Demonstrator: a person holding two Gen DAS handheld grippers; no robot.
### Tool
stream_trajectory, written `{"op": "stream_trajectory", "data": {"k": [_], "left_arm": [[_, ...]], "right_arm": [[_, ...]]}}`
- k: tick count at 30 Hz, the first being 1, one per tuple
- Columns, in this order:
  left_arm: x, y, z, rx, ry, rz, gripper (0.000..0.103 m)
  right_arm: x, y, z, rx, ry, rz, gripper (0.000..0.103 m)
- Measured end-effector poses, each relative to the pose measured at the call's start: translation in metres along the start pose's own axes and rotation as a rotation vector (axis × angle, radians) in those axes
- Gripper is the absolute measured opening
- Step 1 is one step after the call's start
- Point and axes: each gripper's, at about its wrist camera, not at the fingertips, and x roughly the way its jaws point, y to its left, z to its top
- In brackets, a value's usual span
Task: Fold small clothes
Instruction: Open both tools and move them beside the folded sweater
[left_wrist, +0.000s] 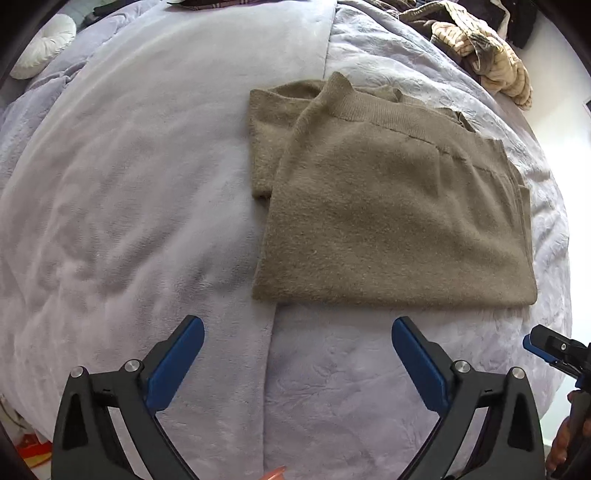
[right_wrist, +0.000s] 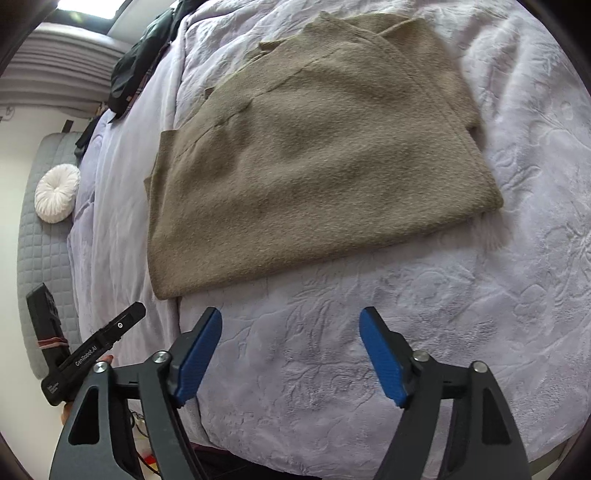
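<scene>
Centre frame: folded tan sweater (left_wrist: 388, 206) on lilac bedspread (left_wrist: 129, 184); left gripper (left_wrist: 297, 332) and right gripper (right_wrist: 291, 325) both wide, empty.

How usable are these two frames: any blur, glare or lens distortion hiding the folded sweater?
Left wrist view: strong fisheye bulge, dark corners, but the sweater is sharp and evenly lit; the wall at the right edge is washed out. Right wrist view: same curvature, the sweater slightly softer, the window at top left blown out. No shadow covers it in either view.
</scene>
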Motion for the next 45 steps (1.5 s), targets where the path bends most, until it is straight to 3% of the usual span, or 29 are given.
{"op": "stream_trajectory", "data": {"k": [6,16,21,26,33,42,45], "left_arm": [[-0.001,0.009,-0.001,-0.016,0.007,-0.007,0.102],[0.008,0.021,-0.004,-0.020,0.044,-0.023,0.102],[0.011,0.026,-0.004,-0.043,0.056,-0.036,0.102],[0.014,0.031,-0.002,-0.045,0.059,-0.035,0.102],[0.022,0.040,0.002,-0.049,0.070,-0.033,0.102],[0.029,0.058,0.019,-0.066,0.060,-0.046,0.102],[0.031,0.067,0.026,-0.080,0.049,-0.073,0.102]], "right_arm": [[0.003,0.015,-0.005,-0.051,-0.029,-0.025,0.089],[0.011,0.036,-0.015,-0.114,-0.035,-0.033,0.089],[0.017,0.042,-0.020,-0.102,-0.040,0.032,0.089],[0.031,0.041,-0.019,-0.028,0.015,0.099,0.089],[0.049,0.046,-0.020,-0.007,0.045,0.112,0.089],[0.087,0.044,-0.019,0.123,0.087,0.248,0.089],[0.106,0.047,-0.020,0.171,0.114,0.335,0.089]]}}
